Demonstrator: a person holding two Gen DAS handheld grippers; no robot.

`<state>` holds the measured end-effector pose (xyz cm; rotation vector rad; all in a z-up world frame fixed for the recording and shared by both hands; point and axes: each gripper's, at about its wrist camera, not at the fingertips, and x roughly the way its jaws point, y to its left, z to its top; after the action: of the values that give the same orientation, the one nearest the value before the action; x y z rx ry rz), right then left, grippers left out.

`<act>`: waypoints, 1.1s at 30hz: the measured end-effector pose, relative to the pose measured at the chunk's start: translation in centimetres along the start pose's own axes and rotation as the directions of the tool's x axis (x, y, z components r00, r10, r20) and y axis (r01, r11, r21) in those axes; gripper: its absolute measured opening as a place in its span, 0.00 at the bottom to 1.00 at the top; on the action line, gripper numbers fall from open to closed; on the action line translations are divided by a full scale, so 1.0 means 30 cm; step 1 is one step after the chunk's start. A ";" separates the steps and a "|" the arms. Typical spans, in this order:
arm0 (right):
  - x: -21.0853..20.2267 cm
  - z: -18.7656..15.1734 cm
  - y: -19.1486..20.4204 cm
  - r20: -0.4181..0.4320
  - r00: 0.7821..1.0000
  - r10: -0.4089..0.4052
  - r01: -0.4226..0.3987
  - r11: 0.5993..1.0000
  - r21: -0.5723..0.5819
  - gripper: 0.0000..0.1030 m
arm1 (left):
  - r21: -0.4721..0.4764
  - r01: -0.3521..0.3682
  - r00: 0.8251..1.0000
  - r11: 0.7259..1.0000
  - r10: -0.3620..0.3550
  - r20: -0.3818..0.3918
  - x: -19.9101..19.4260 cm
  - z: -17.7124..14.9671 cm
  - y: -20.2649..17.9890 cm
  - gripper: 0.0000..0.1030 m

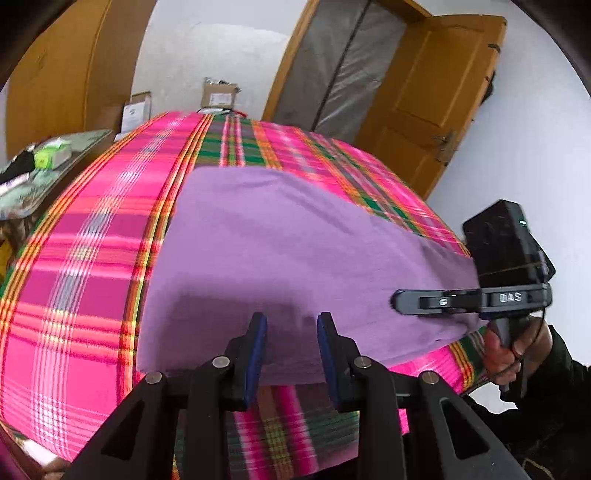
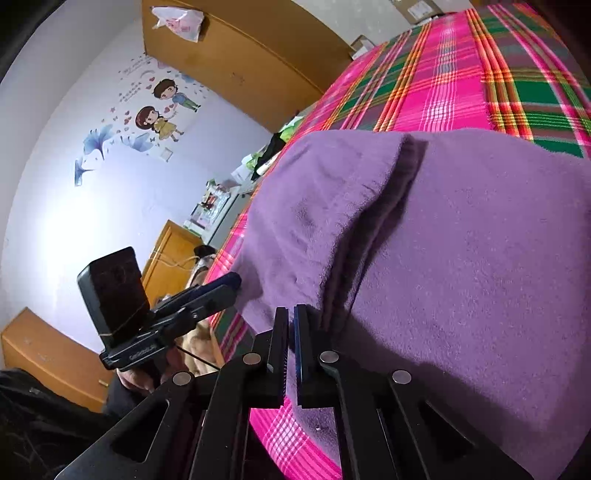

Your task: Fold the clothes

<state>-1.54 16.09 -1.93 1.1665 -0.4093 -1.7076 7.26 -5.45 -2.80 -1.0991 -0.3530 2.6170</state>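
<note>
A bedroom is showing around the work: white walls, a wooden door (image 1: 436, 96) standing ajar, a wardrobe (image 2: 236, 62) with a plastic bag (image 2: 179, 20) lying on top, and a cartoon wall sticker (image 2: 162, 107) of two children. The bed is wearing a pink plaid sheet (image 1: 81, 258), and on it a purple garment (image 1: 280, 251) is lying spread near the front edge, already doubled at least once, with a fold seam running across it in the right wrist view.

The left gripper (image 1: 291, 325) is hovering at the garment's near edge with its jaws standing apart; the blue pads are straddling the cloth without pinching it, probably lining up for a fresh hold on the hem. The right gripper (image 2: 291, 321) is sitting at the other side with its jaws pressed together — nothing visible is caught between them, so it seems to be resting on or smoothing the cloth rather than lifting it. A hand (image 1: 506, 350) is wrapping the right tool's handle.

Readable writing is scarce: white letters on the right tool's body are looking like "DAS", and the sticker's script and the labels on the cardboard boxes (image 1: 218, 96) beyond the bed are too small to make out.
</note>
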 end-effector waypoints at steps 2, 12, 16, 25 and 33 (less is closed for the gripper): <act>-0.005 -0.010 0.016 0.016 1.000 -0.022 0.023 0.999 -0.047 0.01 | -0.006 -0.001 1.000 1.000 0.001 0.006 0.008 -0.015 0.014 0.27; -0.027 -0.007 0.130 0.121 0.978 -0.168 0.190 0.961 -0.200 0.08 | 0.021 -0.035 0.999 0.999 0.034 0.029 -0.019 0.002 -0.019 0.27; -0.034 0.042 0.185 0.208 0.940 -0.270 0.318 0.914 -0.250 0.18 | 0.029 -0.078 0.997 0.997 0.077 0.030 0.015 0.030 -0.030 0.27; 0.035 0.039 0.131 0.164 0.914 -0.371 0.401 0.888 -0.226 0.15 | 0.047 -0.114 0.993 0.992 0.114 0.007 0.044 0.033 -0.047 0.27; -0.003 -0.019 0.142 0.190 0.907 -0.377 0.416 0.872 -0.258 0.14 | 0.038 -0.185 0.983 0.982 0.184 0.015 0.062 0.095 -0.055 0.27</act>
<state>1.21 14.38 0.89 0.9612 0.0178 -2.1289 4.21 -3.60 -1.55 -1.1552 -0.2095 2.7787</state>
